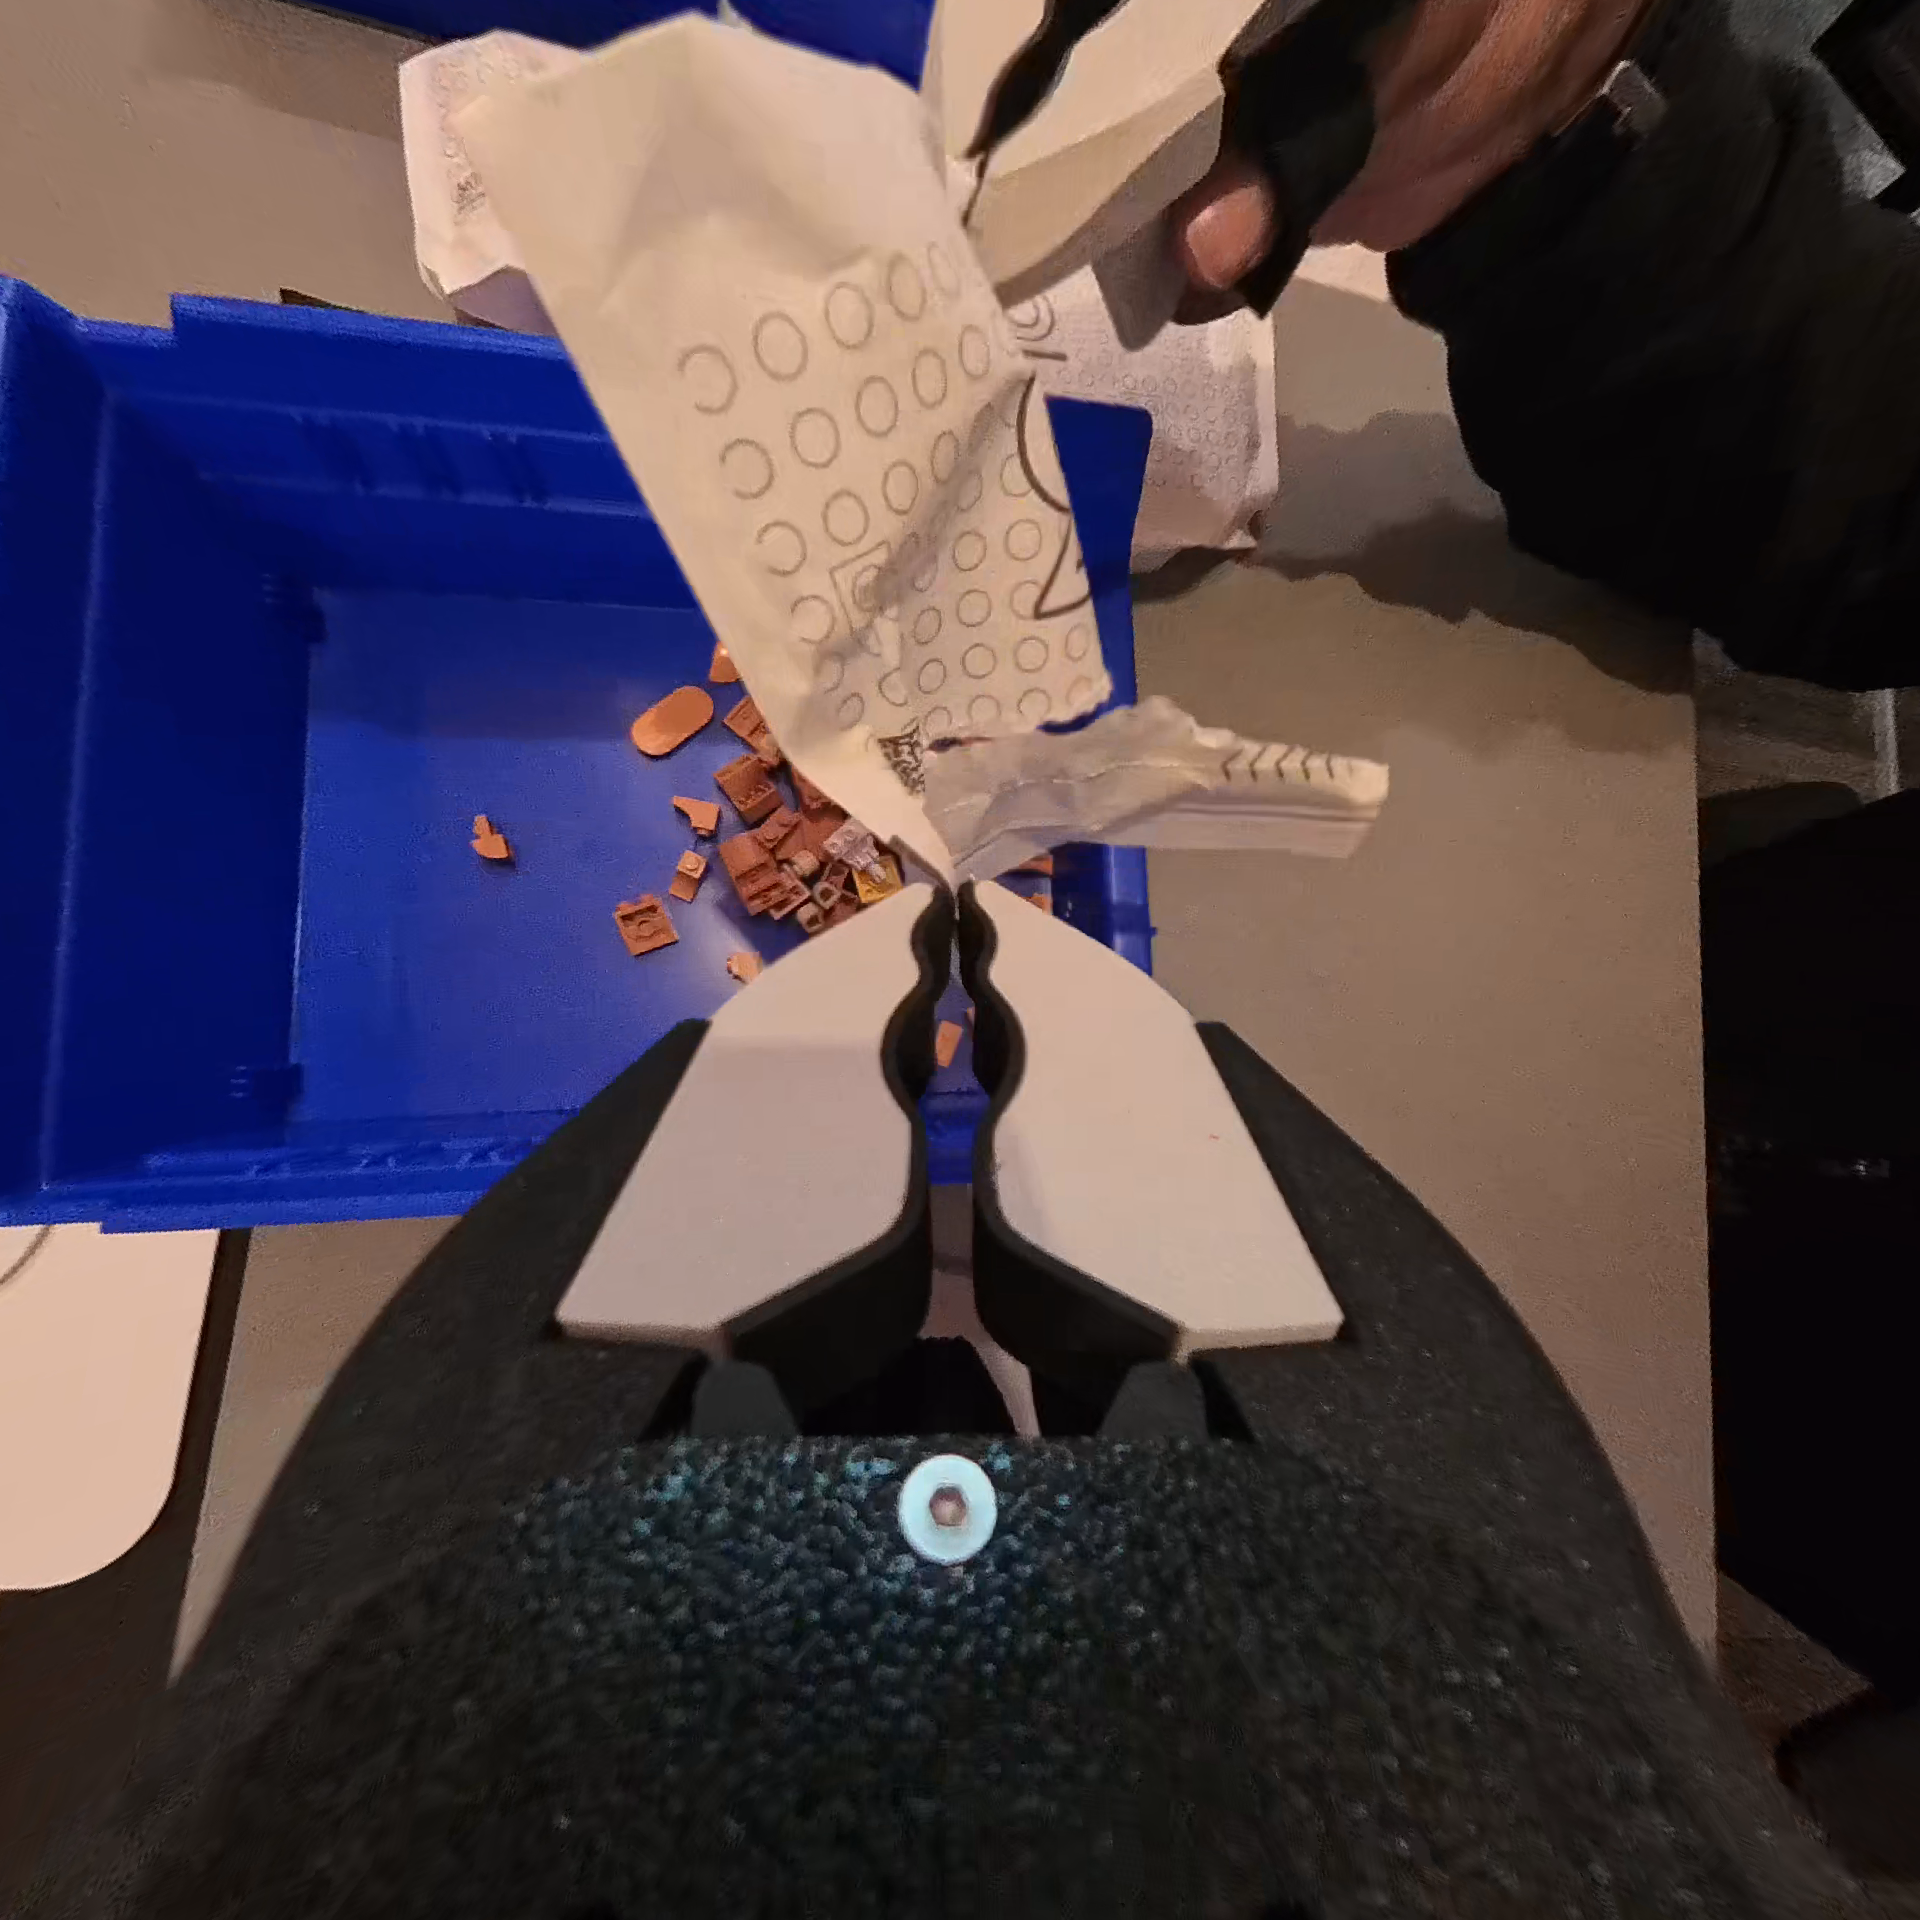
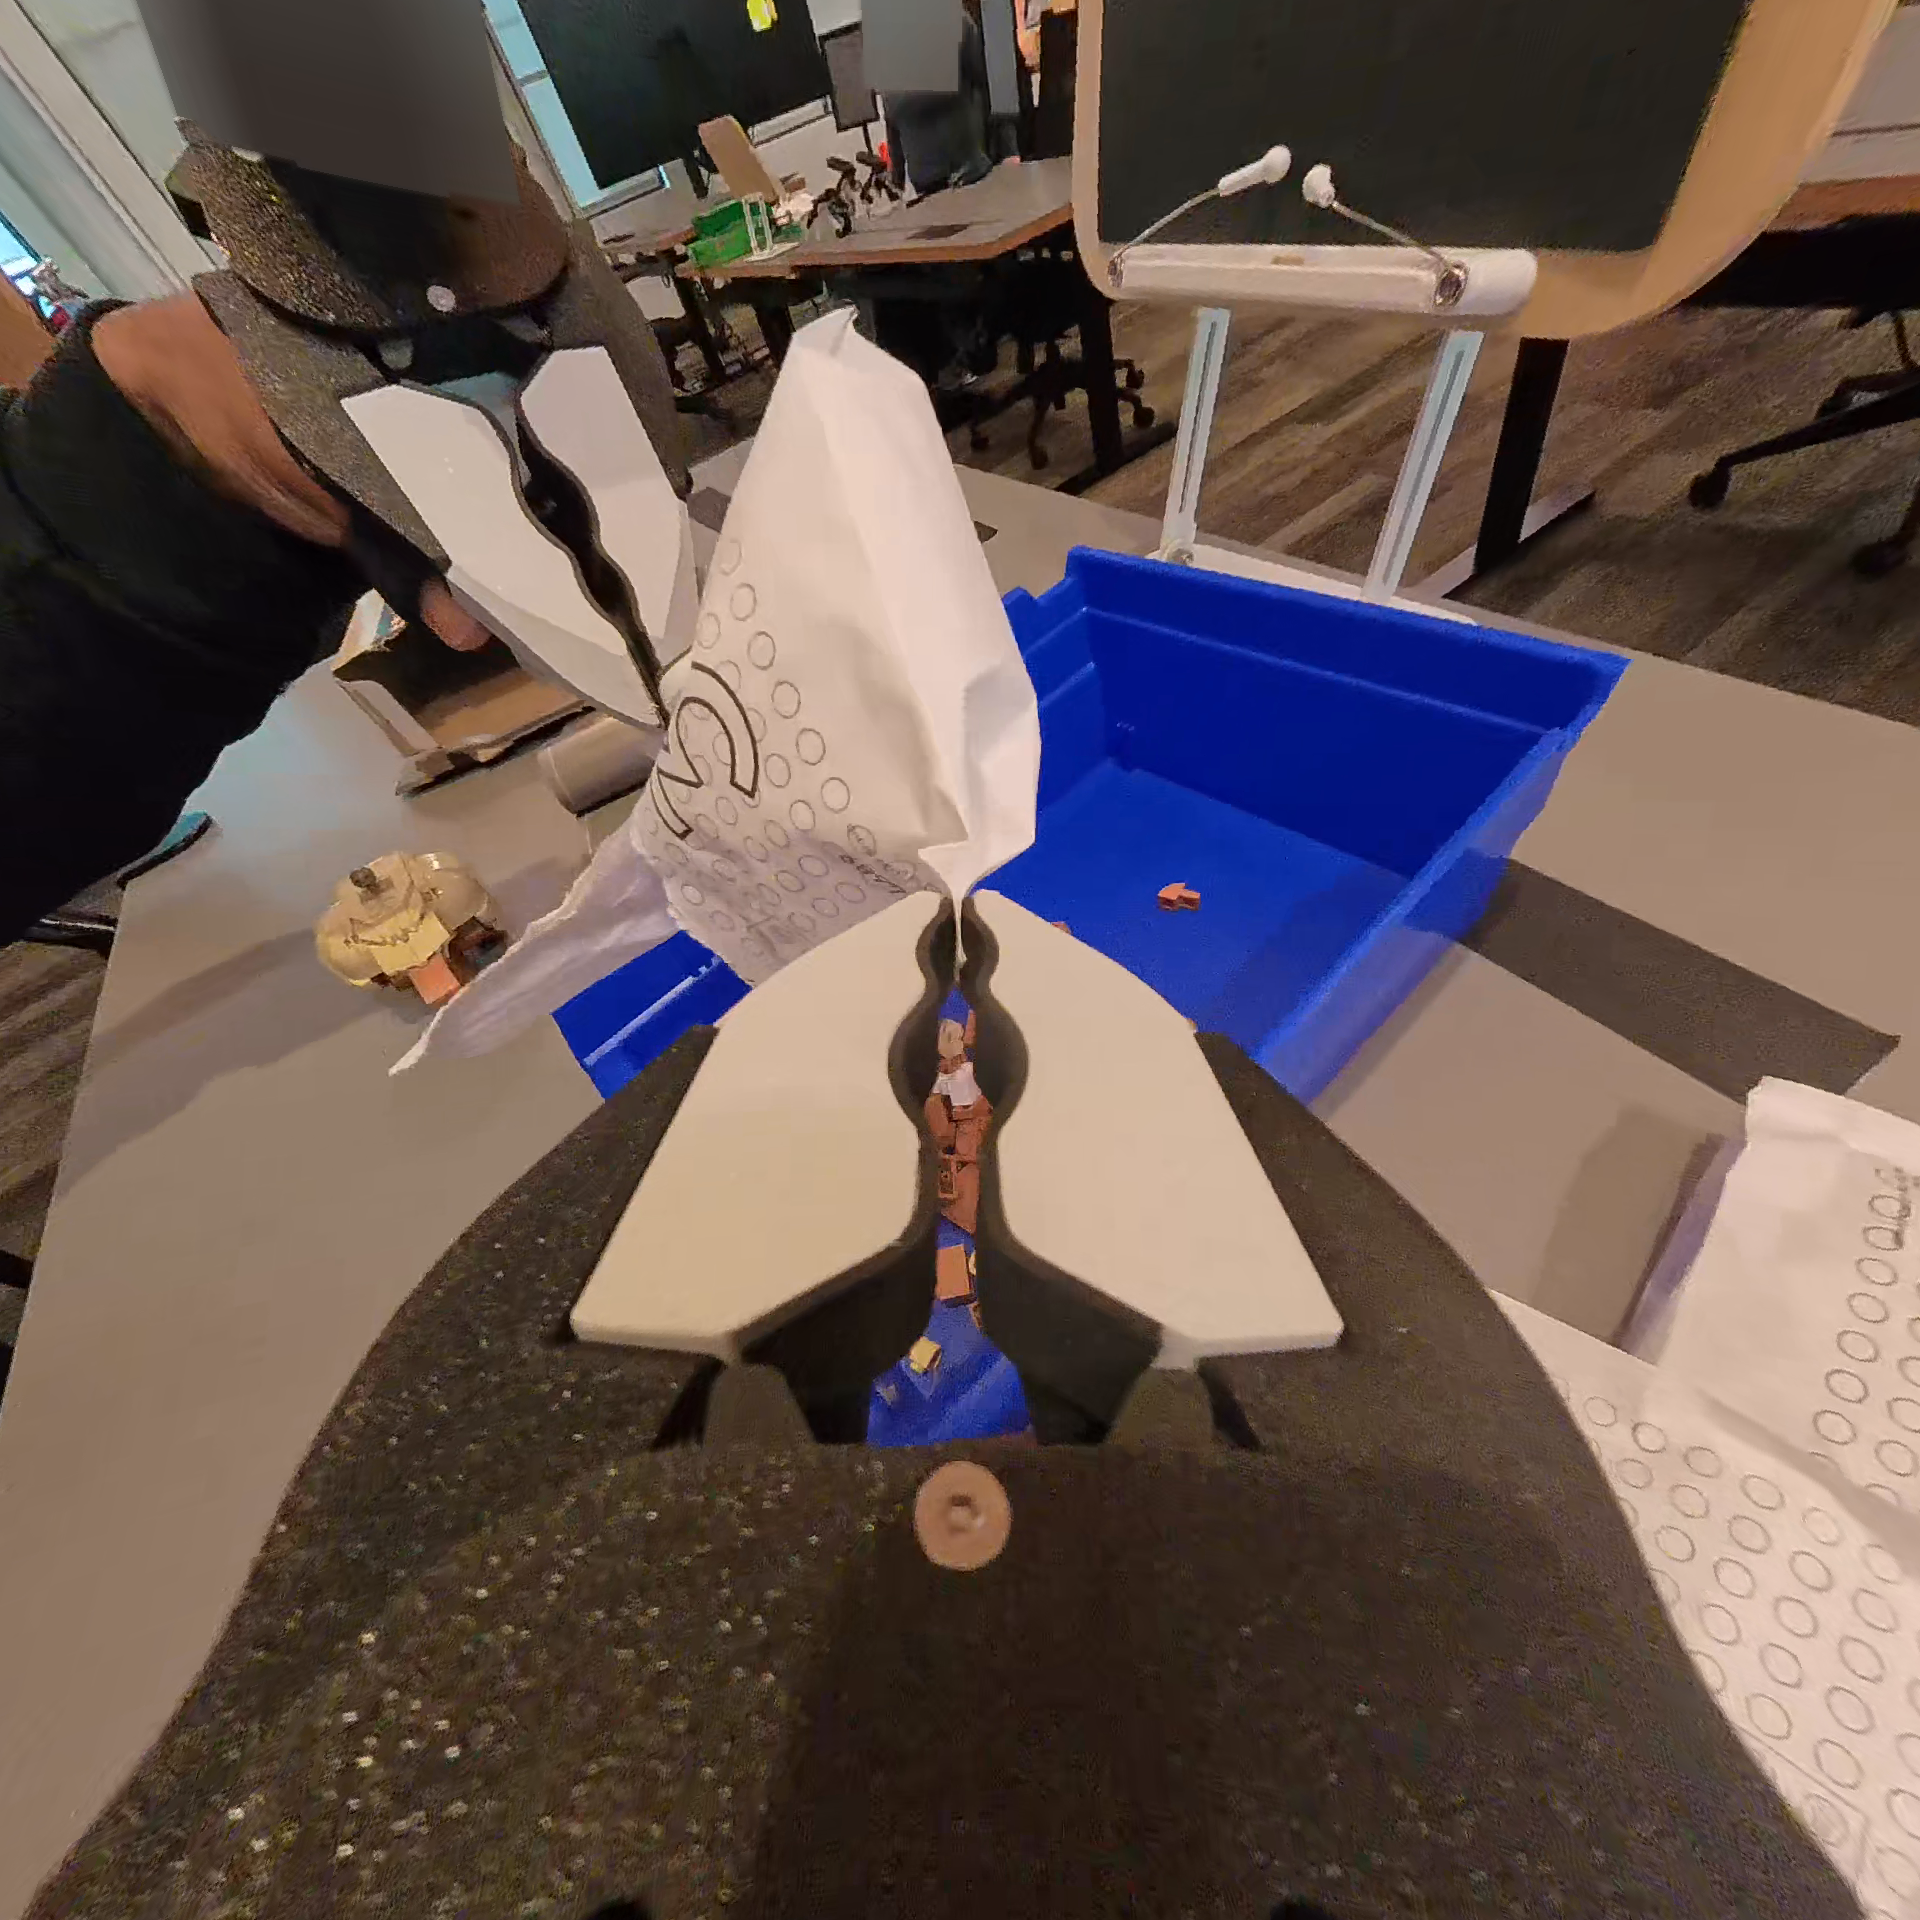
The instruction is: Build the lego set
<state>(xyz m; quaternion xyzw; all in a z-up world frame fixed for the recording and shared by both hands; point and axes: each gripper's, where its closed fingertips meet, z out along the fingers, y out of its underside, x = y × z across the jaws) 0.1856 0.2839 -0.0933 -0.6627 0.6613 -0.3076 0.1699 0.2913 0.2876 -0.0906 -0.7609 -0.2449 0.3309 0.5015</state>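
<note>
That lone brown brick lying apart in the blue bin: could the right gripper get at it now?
Probably not: the right gripper is shut on the white paper bag. Nothing covers the brick in the bin.

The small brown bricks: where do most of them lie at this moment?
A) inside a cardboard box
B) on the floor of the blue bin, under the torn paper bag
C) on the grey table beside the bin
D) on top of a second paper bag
B: in the left wrist view the small brown bricks lie heaped on the floor of the blue bin, just below the torn end of the paper bag.
</note>
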